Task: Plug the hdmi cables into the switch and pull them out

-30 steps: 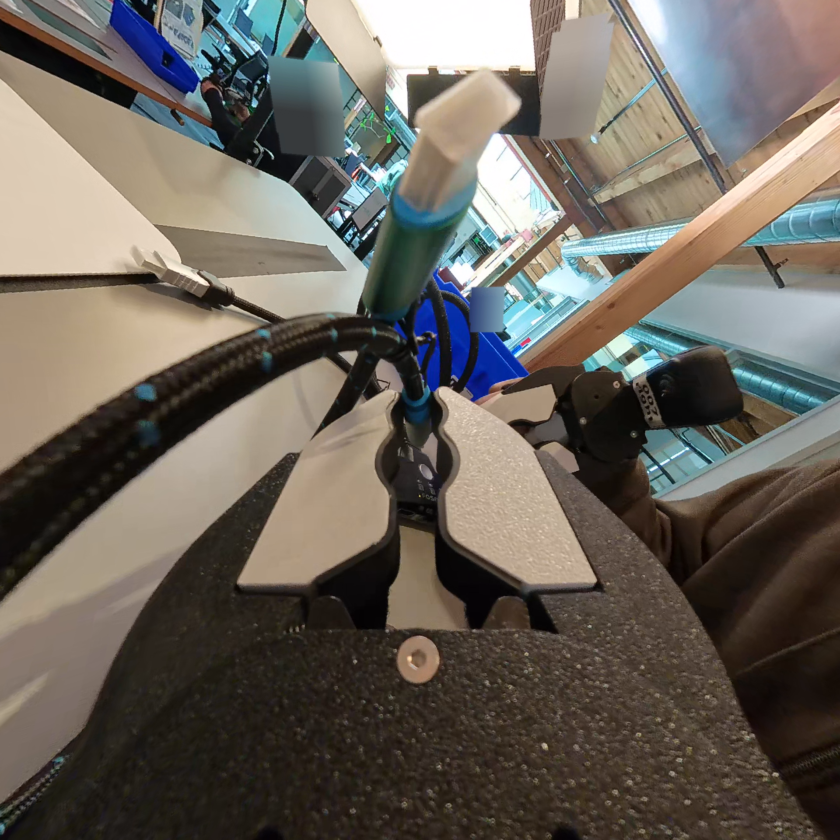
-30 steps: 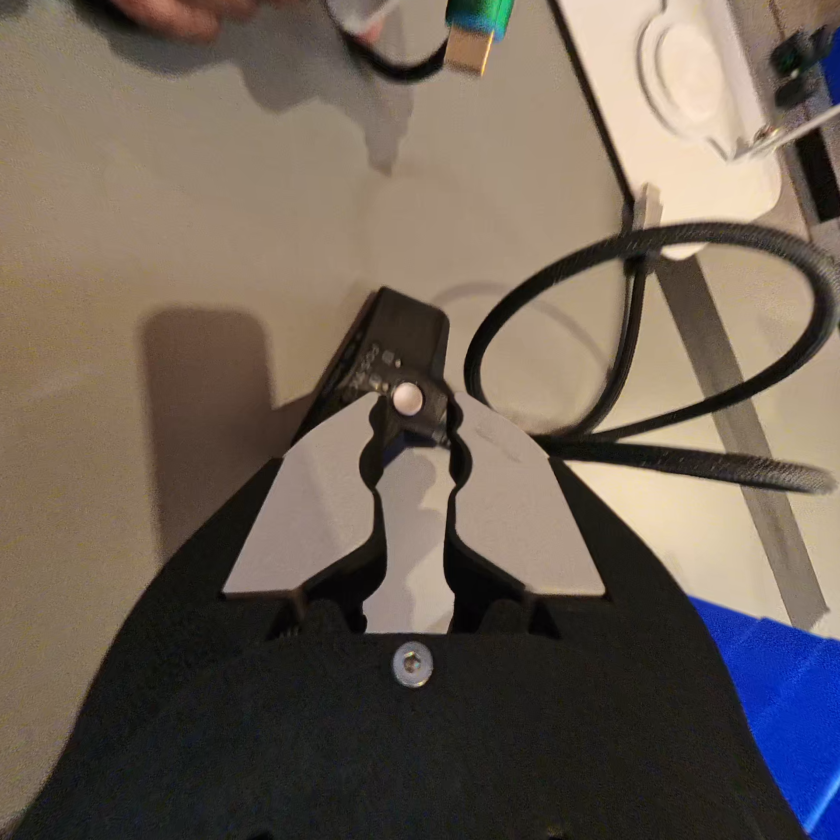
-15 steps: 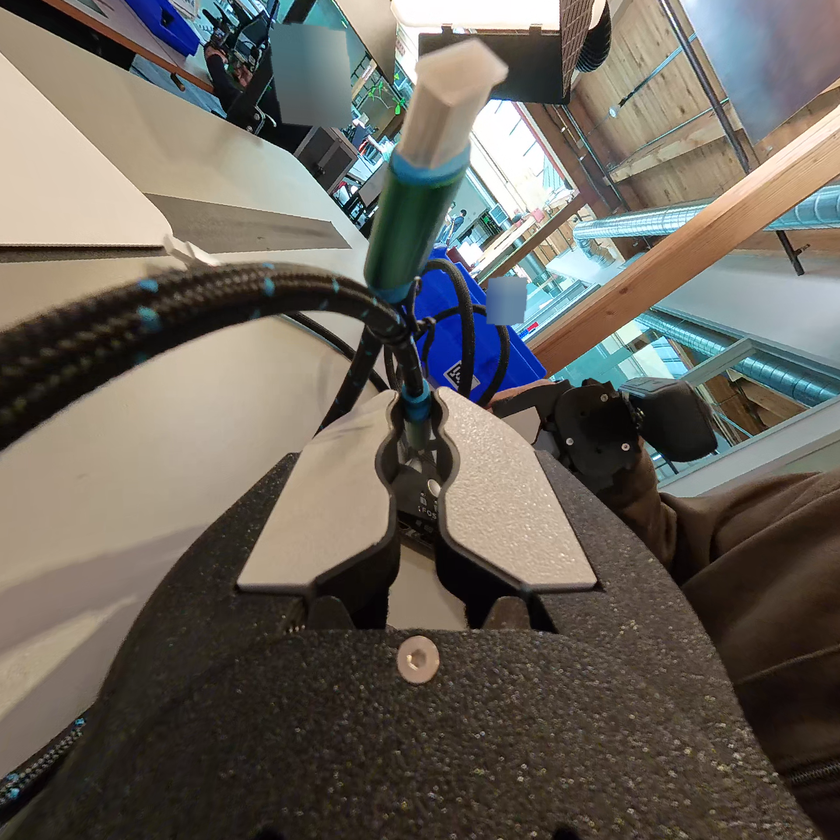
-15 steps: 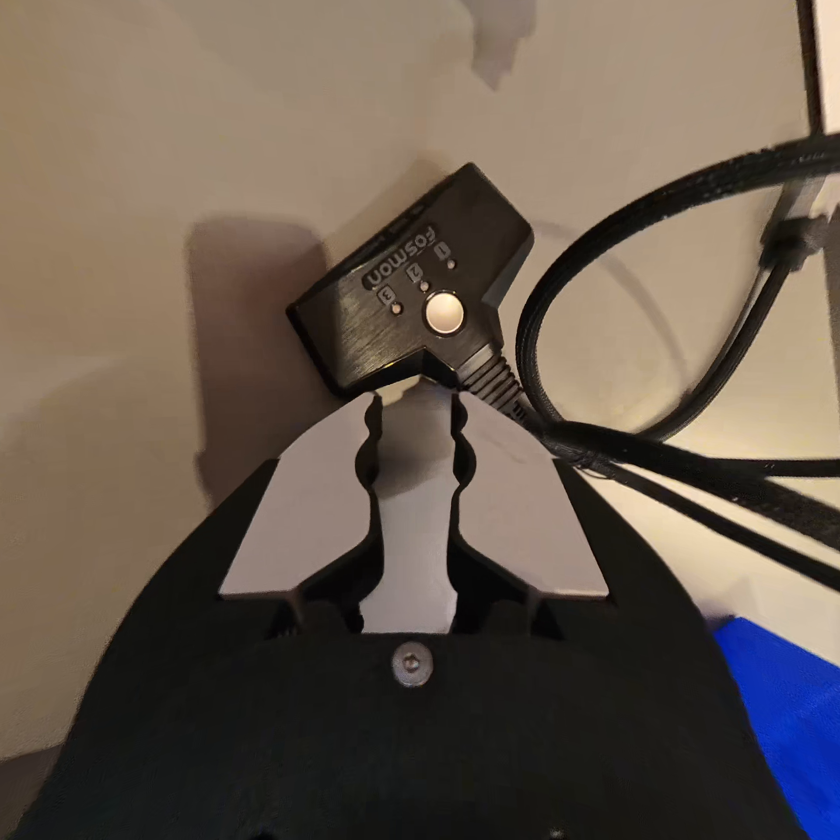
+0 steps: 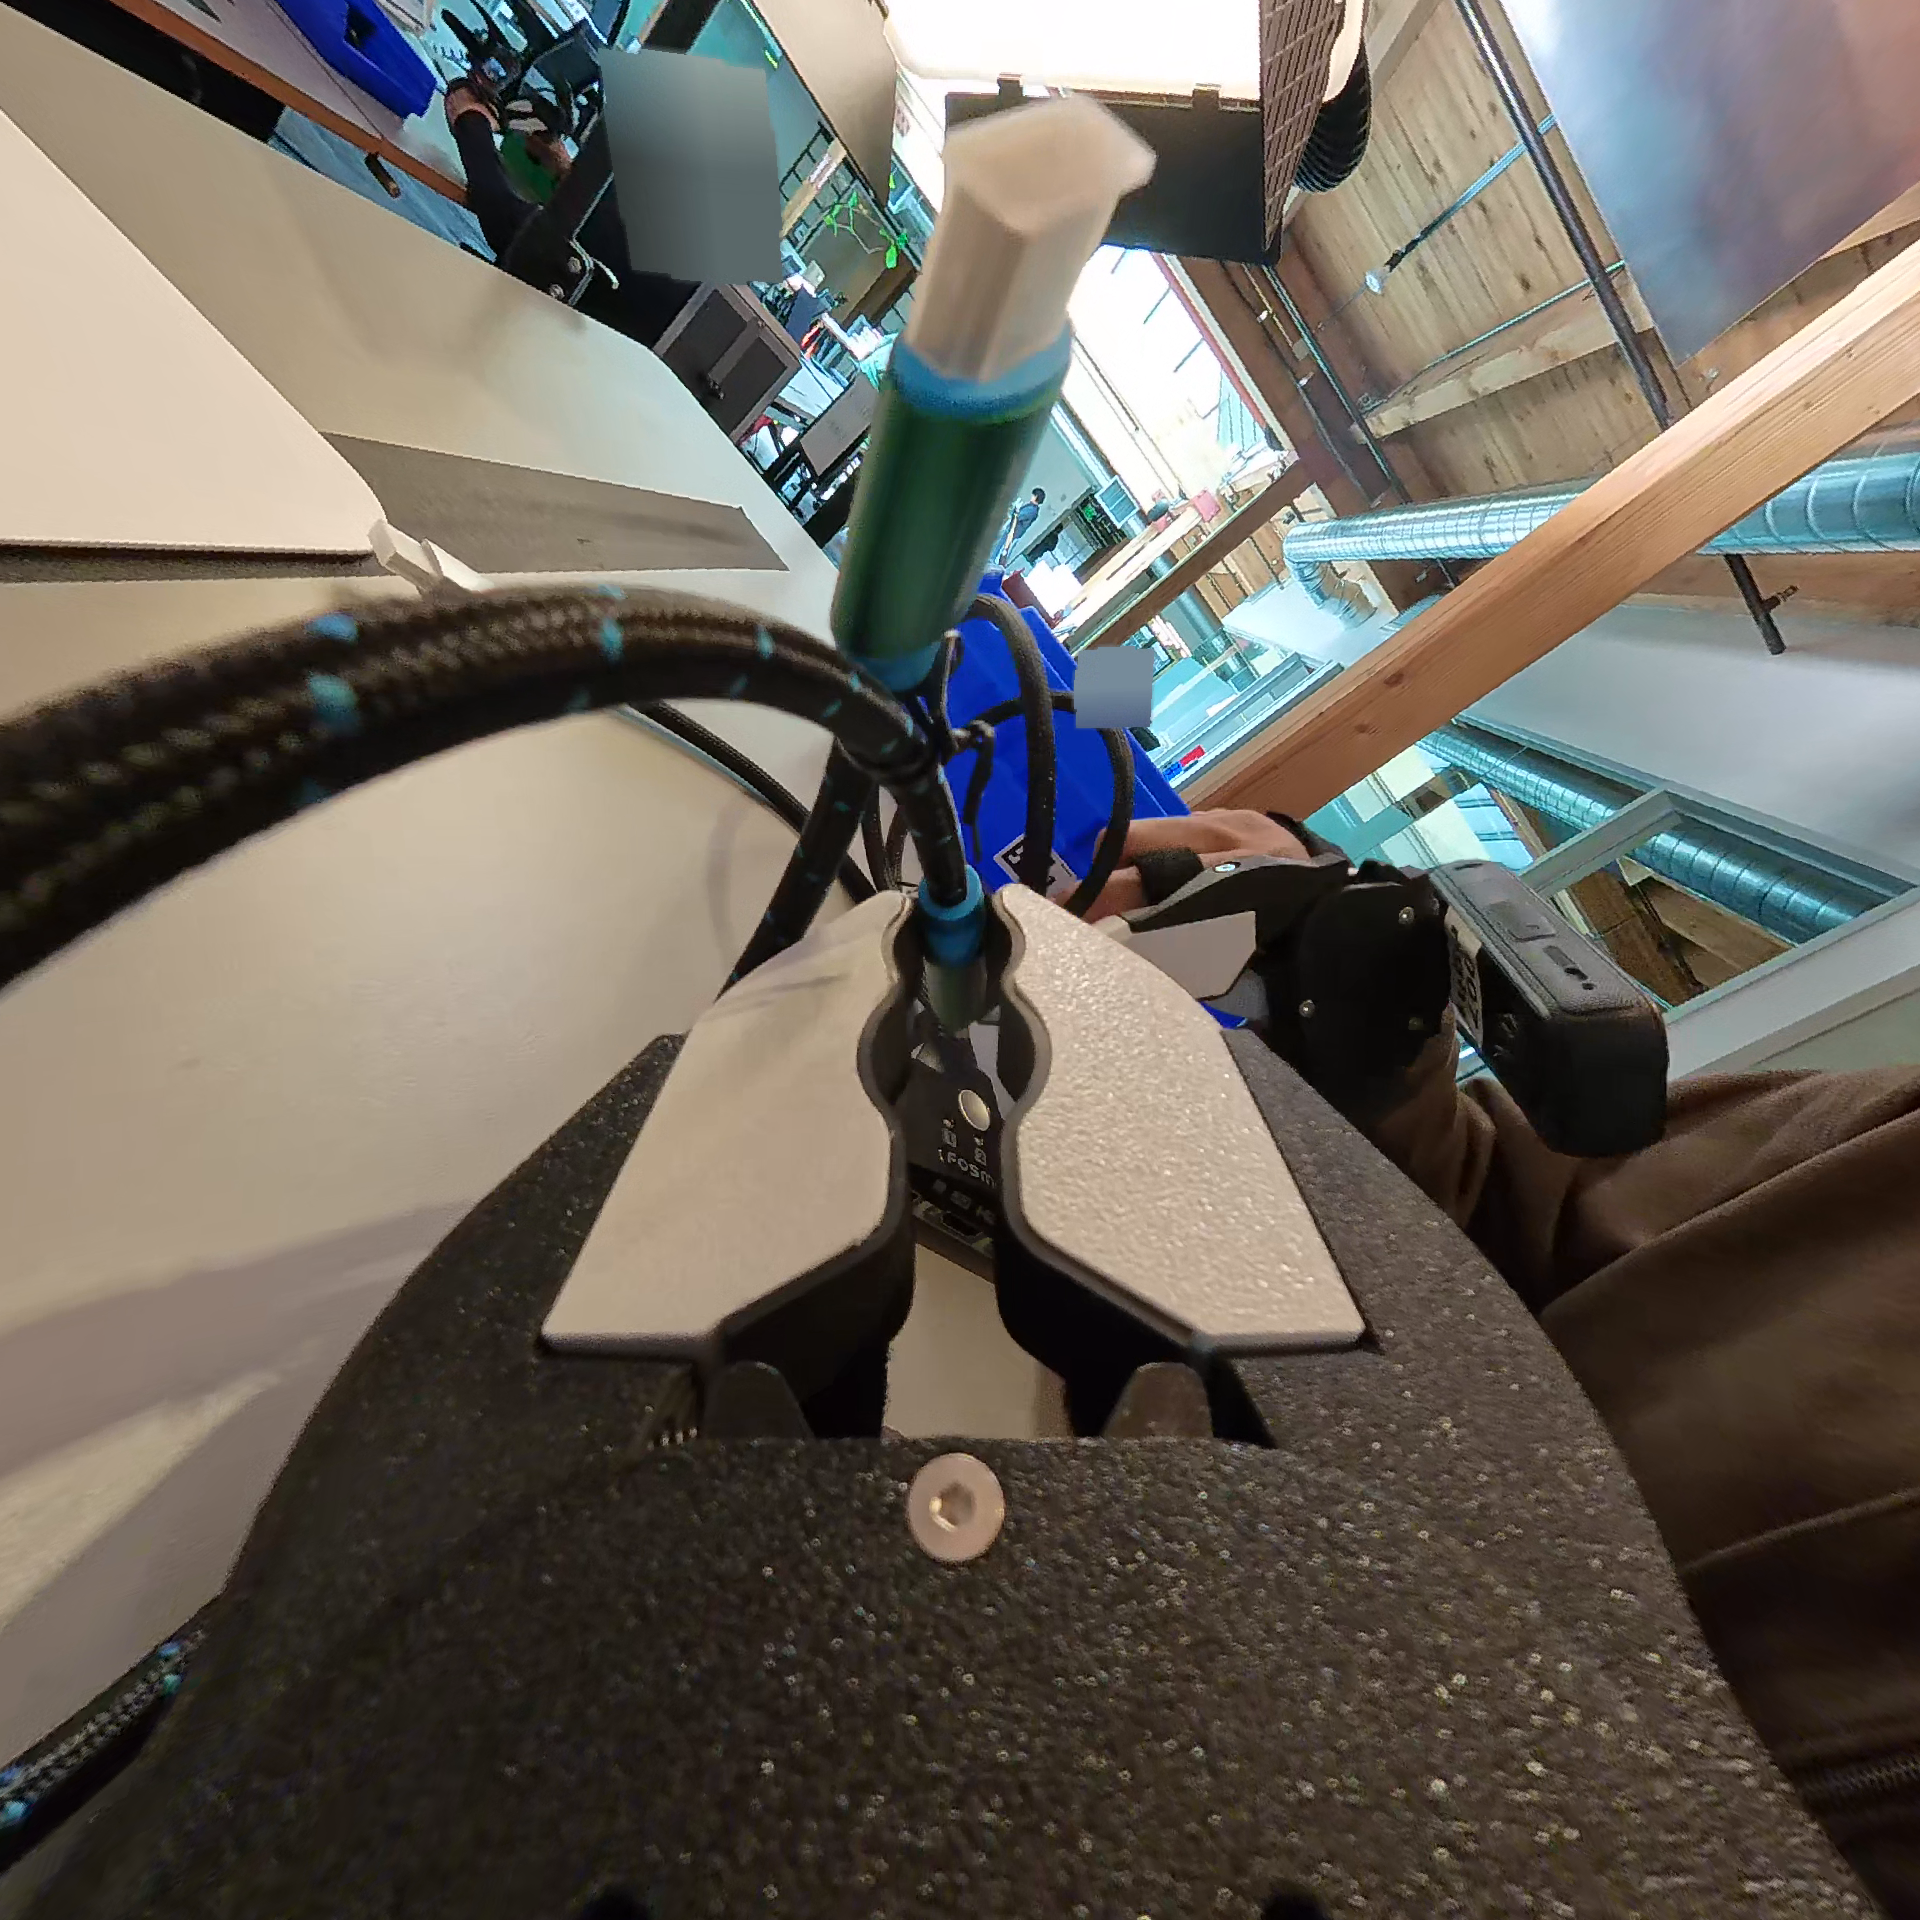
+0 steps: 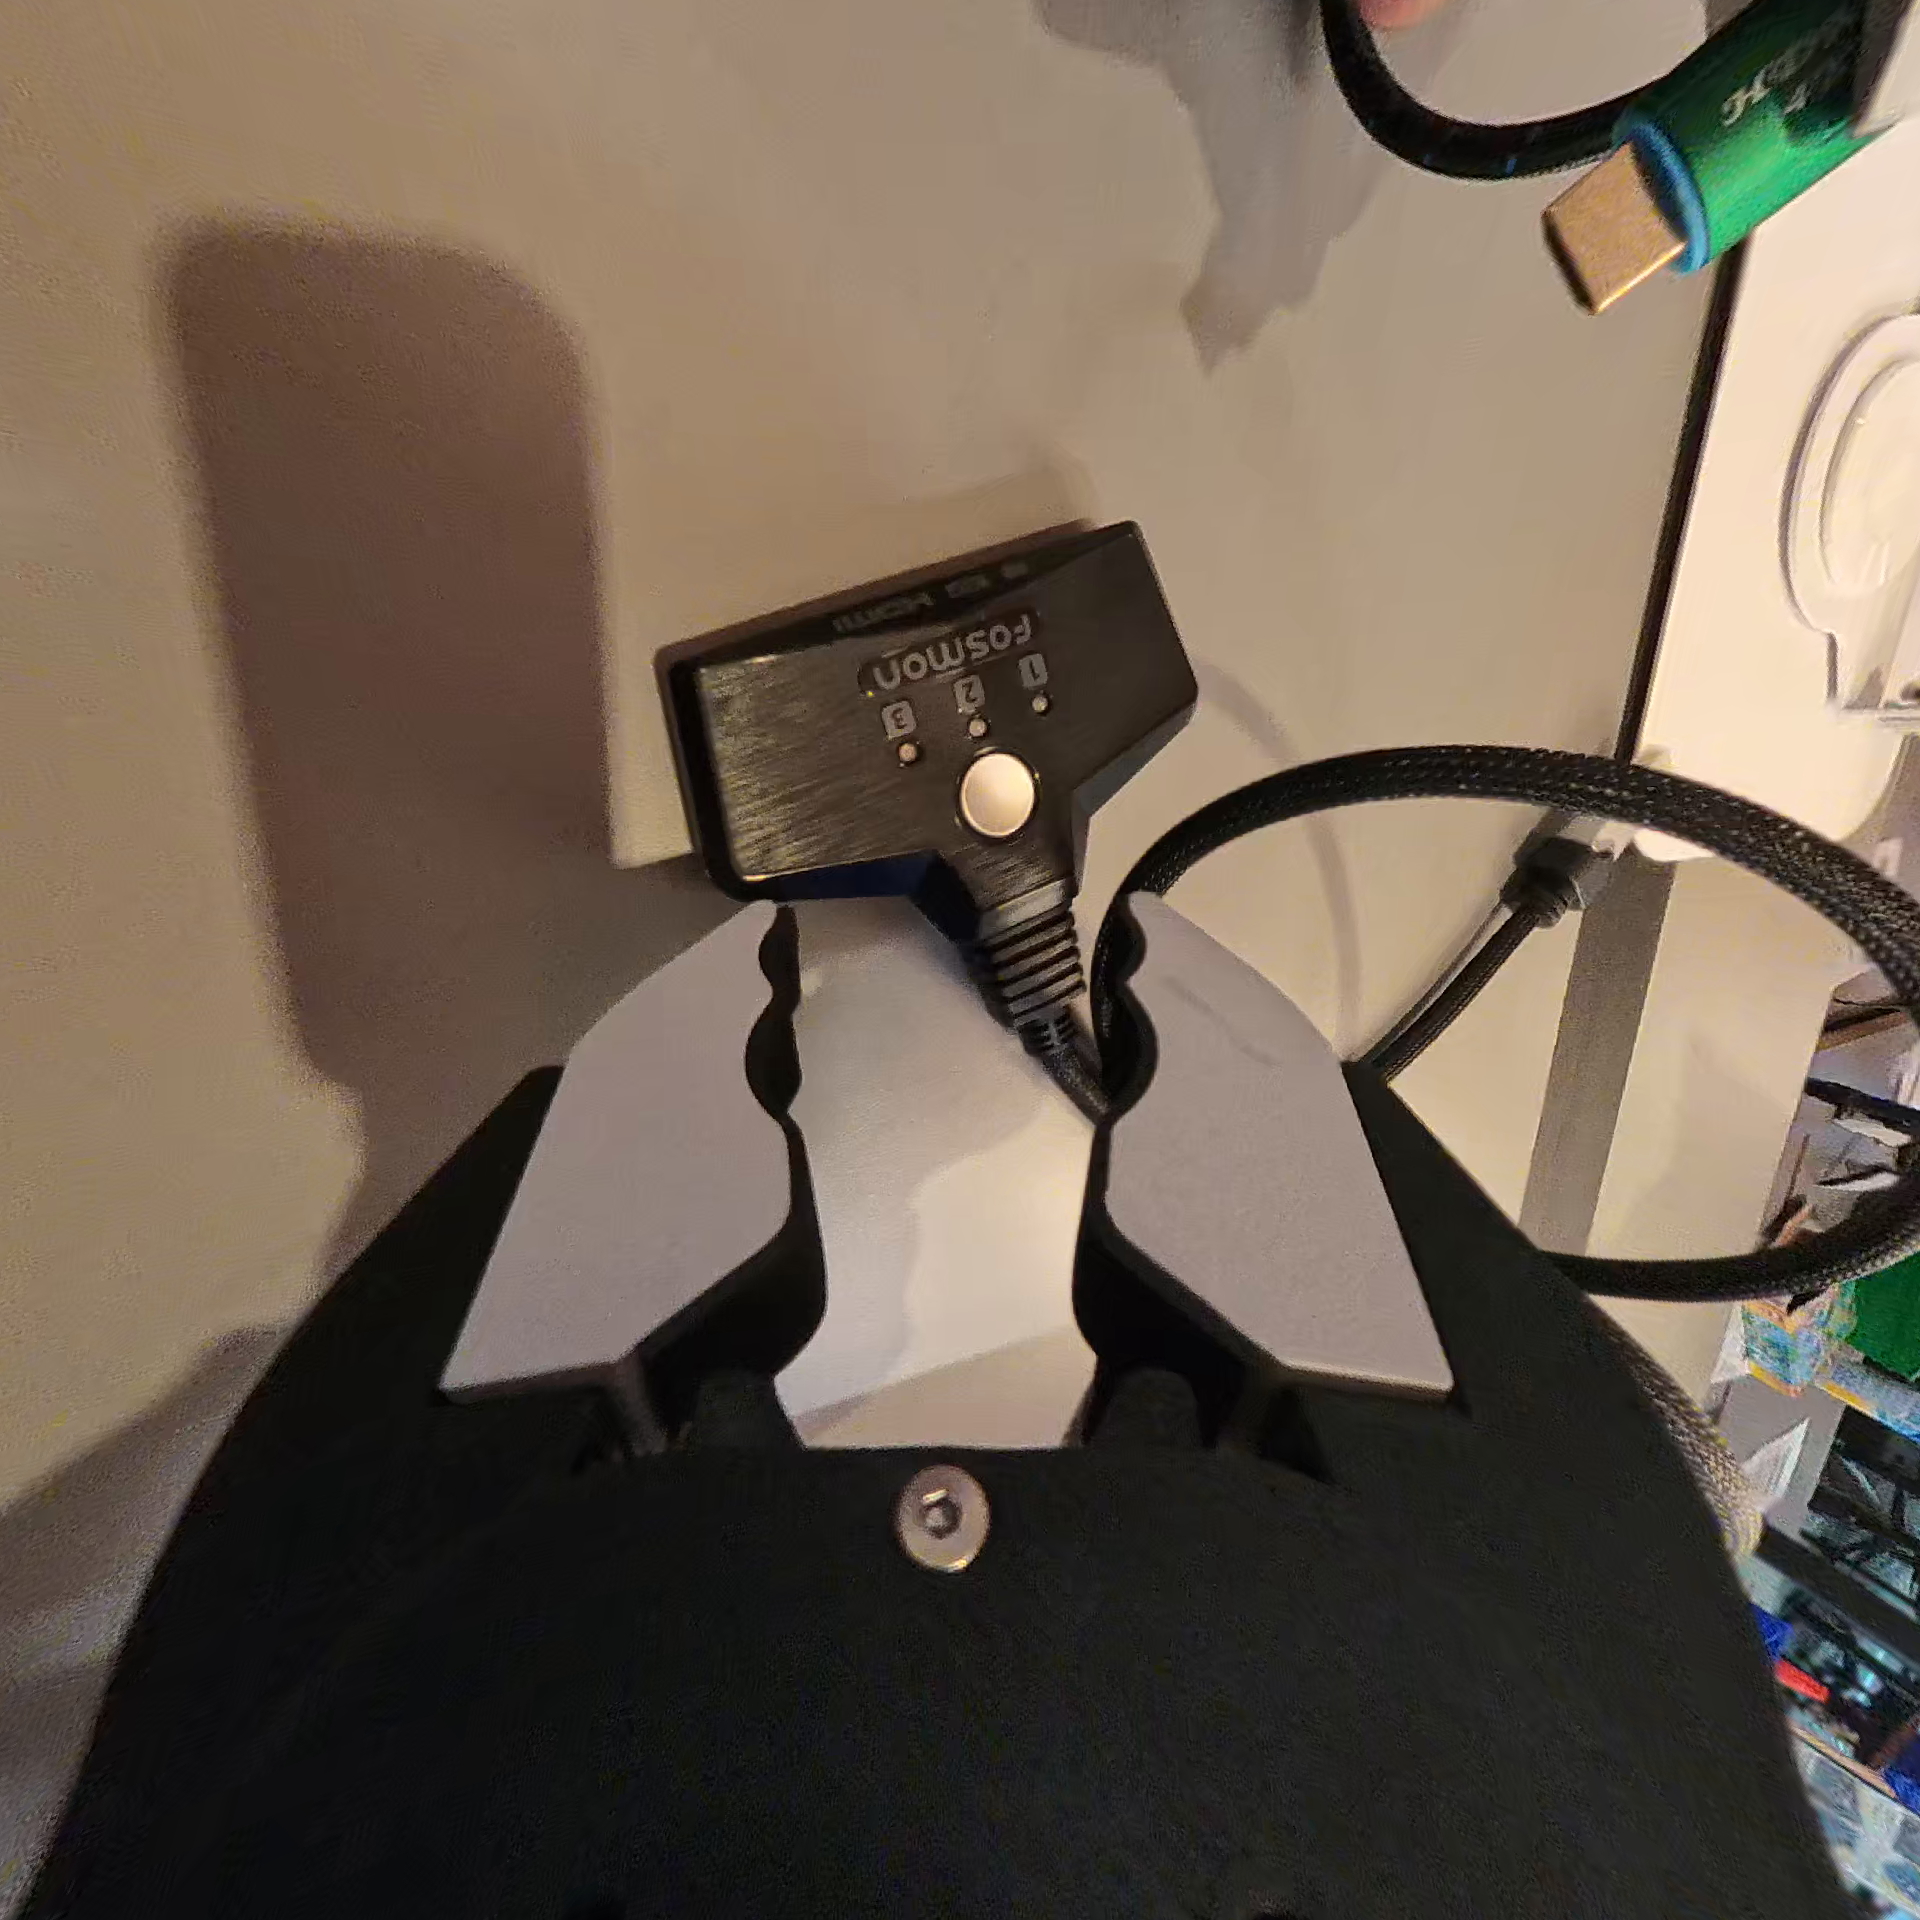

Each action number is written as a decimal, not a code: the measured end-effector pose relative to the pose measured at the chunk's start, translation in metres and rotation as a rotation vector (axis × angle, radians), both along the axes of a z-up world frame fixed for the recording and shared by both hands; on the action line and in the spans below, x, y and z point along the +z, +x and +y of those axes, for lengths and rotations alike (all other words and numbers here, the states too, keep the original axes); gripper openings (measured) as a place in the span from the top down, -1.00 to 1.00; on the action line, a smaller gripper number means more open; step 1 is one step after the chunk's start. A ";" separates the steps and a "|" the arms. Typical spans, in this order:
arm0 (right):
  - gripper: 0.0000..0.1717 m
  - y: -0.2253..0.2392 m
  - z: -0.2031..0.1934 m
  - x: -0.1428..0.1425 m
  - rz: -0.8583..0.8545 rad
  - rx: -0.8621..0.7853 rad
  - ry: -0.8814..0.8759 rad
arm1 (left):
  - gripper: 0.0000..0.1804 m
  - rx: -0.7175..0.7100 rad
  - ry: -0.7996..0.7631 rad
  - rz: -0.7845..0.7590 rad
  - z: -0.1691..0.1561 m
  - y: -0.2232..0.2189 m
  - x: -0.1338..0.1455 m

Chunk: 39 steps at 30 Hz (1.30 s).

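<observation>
My left gripper [image 5: 951,909] is shut on a green cable plug with a blue collar [image 5: 954,951], at one end of a black braided cable [image 5: 416,686]. A second green plug with a whitish cap [image 5: 966,416] sticks up beyond the fingers. In the right wrist view a green plug with a gold tip [image 6: 1704,197] hangs at the upper right. My right gripper [image 6: 956,914] is open just behind a black switch box with a round silver button [image 6: 914,727], which lies on the table [image 6: 312,727]. The box's ribbed cable neck [image 6: 1029,966] lies between the fingers, nearer the right one.
A black braided cable loop [image 6: 1558,790] lies right of the box. A white board with a moulded clip [image 6: 1829,499] sits at the right edge. A blue bin [image 5: 1039,748] stands behind the cables. The right gripper and a brown sleeve [image 5: 1714,1299] show in the left wrist view. The tips of one gripper are about 15 cm away from the tips of the other.
My right gripper let go of the switch box's neck, opened wide and drew back; the box now lies ahead of its fingertips. My left gripper keeps its hold on the plug.
</observation>
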State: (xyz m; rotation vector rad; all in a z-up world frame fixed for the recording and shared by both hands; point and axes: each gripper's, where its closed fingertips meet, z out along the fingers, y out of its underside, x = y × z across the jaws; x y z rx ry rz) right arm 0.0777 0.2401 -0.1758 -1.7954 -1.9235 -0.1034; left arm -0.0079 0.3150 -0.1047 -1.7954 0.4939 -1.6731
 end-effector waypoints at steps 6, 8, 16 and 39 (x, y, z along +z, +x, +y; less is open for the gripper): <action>0.35 0.002 0.014 -0.010 -0.017 0.031 -0.107 | 0.88 -0.002 -0.012 -0.004 0.000 -0.001 -0.001; 0.34 0.001 0.017 -0.009 0.012 0.025 -0.122 | 0.88 -0.002 -0.014 -0.001 0.000 -0.002 -0.001; 0.43 0.001 0.016 0.001 0.063 0.068 -0.175 | 0.88 -0.006 -0.025 0.003 0.001 -0.002 -0.003; 0.46 -0.008 0.001 -0.016 0.026 -0.072 -0.302 | 0.87 -0.032 -0.033 -0.025 -0.004 -0.002 -0.002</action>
